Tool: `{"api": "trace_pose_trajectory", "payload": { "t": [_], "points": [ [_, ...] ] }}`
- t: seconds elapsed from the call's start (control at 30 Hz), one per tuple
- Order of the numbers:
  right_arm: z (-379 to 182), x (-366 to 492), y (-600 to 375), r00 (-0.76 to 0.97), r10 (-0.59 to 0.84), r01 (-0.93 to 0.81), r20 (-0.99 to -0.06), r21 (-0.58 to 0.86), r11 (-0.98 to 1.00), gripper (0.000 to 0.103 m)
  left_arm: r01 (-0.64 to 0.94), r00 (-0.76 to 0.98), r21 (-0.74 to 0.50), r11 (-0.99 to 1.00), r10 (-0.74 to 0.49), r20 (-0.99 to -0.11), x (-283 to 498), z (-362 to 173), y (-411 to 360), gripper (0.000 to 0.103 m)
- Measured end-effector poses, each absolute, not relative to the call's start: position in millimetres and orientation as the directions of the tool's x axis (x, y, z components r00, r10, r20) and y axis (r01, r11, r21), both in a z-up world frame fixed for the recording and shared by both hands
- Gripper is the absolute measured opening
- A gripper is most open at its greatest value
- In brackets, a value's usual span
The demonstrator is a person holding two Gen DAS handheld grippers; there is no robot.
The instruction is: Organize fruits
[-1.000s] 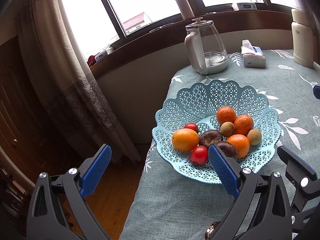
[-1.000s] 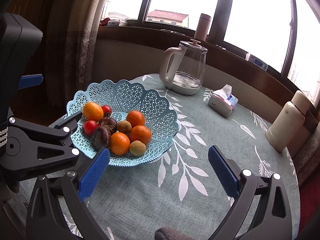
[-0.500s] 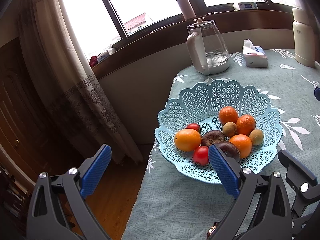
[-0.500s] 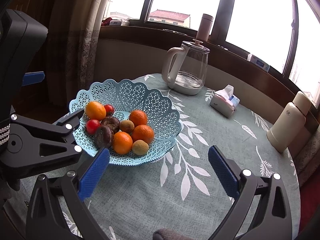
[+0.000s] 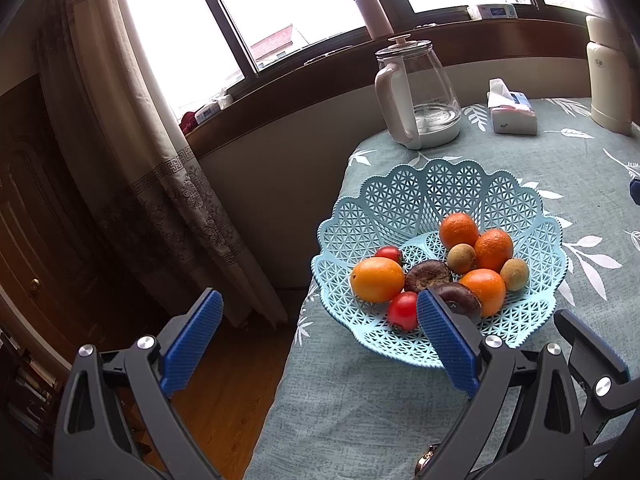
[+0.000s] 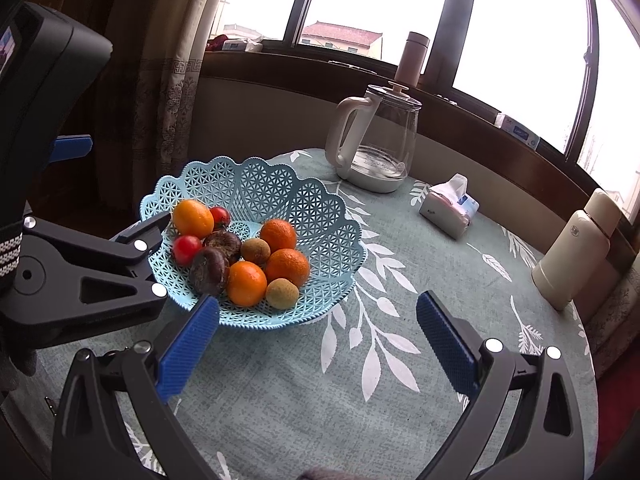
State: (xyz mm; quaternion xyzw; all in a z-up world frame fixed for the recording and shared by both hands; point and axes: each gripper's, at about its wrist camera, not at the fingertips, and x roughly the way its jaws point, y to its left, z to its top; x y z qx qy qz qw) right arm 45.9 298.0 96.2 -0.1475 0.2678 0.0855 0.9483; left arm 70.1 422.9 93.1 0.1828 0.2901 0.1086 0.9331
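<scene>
Both grippers are backing slightly away from the table compared with a second ago; the basket is sitting smaller and farther off in both views. This suggests the fruit placement is finished, as no fruit is lying loose on the tablecloth (image 6: 400, 400).

The left gripper (image 5: 320, 336) is standing wide open and empty, its right pad overlapping the basket's near rim in the picture. The right gripper (image 6: 316, 340) is also wide open, holding nothing.

The blue lattice fruit basket (image 6: 320, 216) is resting ahead and left of the right gripper, holding four oranges, two tomatoes, two dark wrinkled fruits and two small brown fruits.

Beyond it, the glass kettle (image 6: 376, 144) is standing near the sill.
</scene>
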Motion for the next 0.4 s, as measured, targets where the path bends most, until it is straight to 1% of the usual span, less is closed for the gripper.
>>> {"api": "trace_pose_trajectory", "payload": {
  "t": [0.4],
  "points": [
    [95.7,50.5,289.6,0.824,0.066,-0.221,-0.563,-0.212,0.952,0.098,-0.087,0.806,0.41,0.908,0.305,-0.506,70.3,91.5,419.3,0.099]
  ]
}}
